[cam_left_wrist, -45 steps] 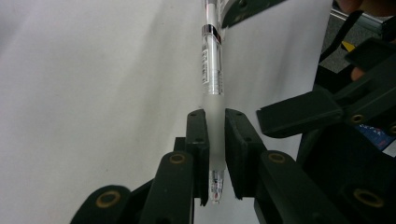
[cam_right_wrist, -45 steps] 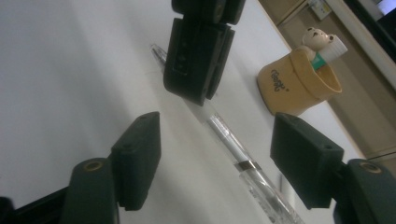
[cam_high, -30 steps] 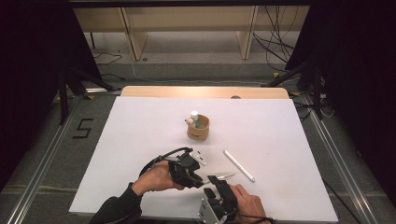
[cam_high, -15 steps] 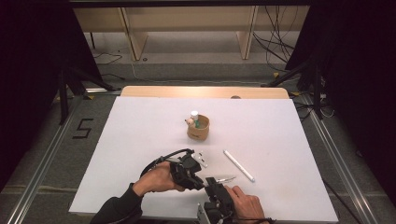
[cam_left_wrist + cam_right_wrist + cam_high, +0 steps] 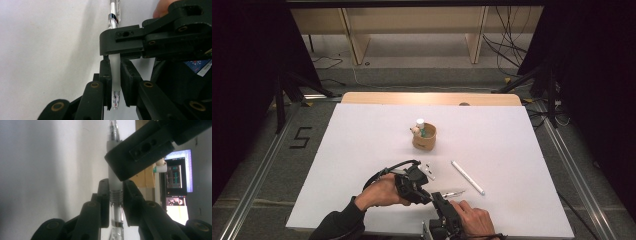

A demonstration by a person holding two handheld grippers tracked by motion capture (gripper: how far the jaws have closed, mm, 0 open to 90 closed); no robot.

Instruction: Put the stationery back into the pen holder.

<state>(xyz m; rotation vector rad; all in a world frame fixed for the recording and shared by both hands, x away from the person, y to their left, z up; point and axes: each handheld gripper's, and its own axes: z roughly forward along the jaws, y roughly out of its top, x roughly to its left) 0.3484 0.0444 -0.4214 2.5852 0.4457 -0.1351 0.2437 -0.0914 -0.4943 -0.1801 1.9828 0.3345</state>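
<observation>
left claw (image 5: 115, 75): clamped on pen (image 5: 114, 15) at its frosted grip | right claw (image 5: 115, 192): clamped on same pen at threaded collar | change: right claw drawn back toward near tabletop (image 5: 362, 130) edge, pen still bridging both | meaning: likely pulling or unscrewing pen apart | nearby: cap (image 5: 467, 177), cup (image 5: 424, 138), apart

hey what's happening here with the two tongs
A person holds the same pen with both tongs at the near edge of the white table. The left tongs and right tongs each clamp its barrel. Farther off stands a small wooden cup; a white stick lies to the right.
</observation>
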